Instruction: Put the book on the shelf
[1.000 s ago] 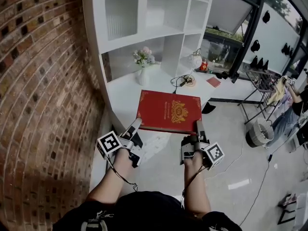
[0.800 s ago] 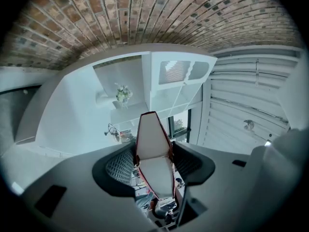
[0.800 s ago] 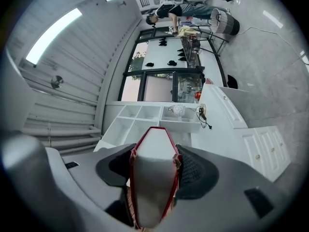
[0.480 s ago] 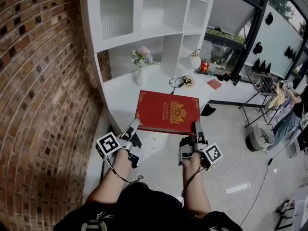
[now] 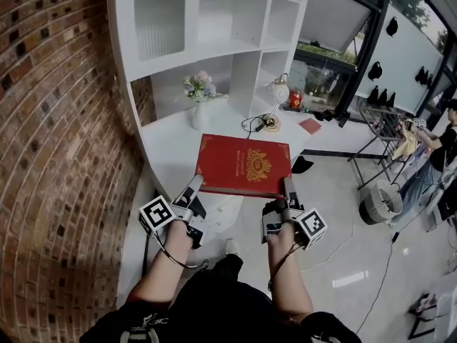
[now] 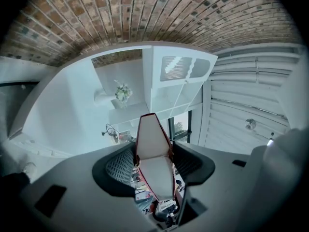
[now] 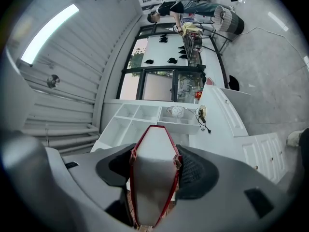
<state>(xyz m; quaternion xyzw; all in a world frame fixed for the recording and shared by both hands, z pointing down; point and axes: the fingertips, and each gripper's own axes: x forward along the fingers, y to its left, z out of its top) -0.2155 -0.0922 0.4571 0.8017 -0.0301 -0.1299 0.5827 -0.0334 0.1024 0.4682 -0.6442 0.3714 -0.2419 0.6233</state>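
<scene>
A person seen from above holds a large red book (image 5: 245, 164) flat between two hand-held grippers, in front of and below a tall white shelf (image 5: 214, 20) with open compartments. The left gripper (image 5: 196, 186) is clamped on the book's near left corner. The right gripper (image 5: 288, 187) is clamped on the near right corner. Each gripper's own view shows the book's pale page edge and red cover wedged tight between its dark pads. The book has not reached any compartment. Its far edge reaches over the white counter (image 5: 168, 148) at the foot of the shelf, and its near edge hangs out toward the person. Whether it rests on the counter or is held just clear cannot be told. A vase of flowers (image 5: 198, 100) stands on the counter right under the shelf, and a small lamp (image 5: 279, 91) with a cable stands further right under the shelf. A brick wall (image 5: 57, 120) runs along the shelf's left side. The step in hand looks like carrying the book up to the shelf. To do it well, both grips should press evenly so the heavy cover does not sag or twist. The book likely needs lifting level, passing well above the vase and lamp, then lining up square with a compartment wide enough to take it before either gripper lets go.
</scene>
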